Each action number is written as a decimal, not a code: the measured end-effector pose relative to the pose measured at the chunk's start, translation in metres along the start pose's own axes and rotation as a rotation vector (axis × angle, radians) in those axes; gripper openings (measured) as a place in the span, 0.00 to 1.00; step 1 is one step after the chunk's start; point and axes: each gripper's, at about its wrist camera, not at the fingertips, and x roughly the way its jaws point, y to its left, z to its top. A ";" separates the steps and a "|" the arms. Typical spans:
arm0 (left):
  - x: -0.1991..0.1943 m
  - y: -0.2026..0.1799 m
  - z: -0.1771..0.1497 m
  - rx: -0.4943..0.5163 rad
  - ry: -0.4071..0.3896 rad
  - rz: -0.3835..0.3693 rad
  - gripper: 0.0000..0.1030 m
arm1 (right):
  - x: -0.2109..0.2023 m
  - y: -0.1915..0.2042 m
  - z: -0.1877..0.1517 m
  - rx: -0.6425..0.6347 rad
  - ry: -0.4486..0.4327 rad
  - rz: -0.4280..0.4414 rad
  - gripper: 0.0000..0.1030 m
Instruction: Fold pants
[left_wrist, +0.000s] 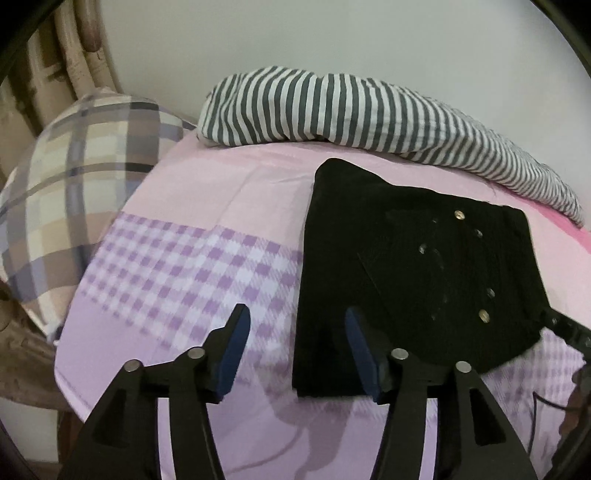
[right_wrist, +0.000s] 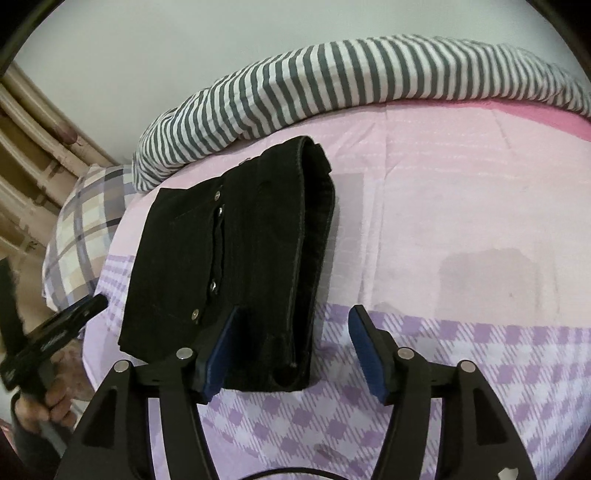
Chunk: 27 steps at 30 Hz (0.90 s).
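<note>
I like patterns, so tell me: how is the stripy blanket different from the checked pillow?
The striped blanket has dark grey and white stripes; the plaid pillow has crossing beige, grey and lilac bands. The blanket lies long and bunched along the far side of the bed by the wall, beyond the folded black pants; the pillow sits plump at the bed's end by the wooden headboard. Both are soft bedding on the pink and purple sheet.

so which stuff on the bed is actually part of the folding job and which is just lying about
Part of the job:
- folded black denim pants with metal buttons
- left tool, open
- right tool, open

Just lying about:
- grey-and-white striped blanket
- beige-and-purple plaid pillow
- pink and purple checked bedsheet
</note>
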 end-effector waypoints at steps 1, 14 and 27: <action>-0.006 0.001 -0.004 -0.003 -0.005 -0.001 0.55 | -0.003 0.000 -0.002 -0.003 -0.003 -0.005 0.57; -0.049 -0.009 -0.048 0.023 -0.059 0.022 0.58 | -0.042 0.042 -0.034 -0.111 -0.075 -0.089 0.65; -0.062 -0.015 -0.065 0.038 -0.105 0.032 0.62 | -0.076 0.098 -0.061 -0.232 -0.214 -0.182 0.89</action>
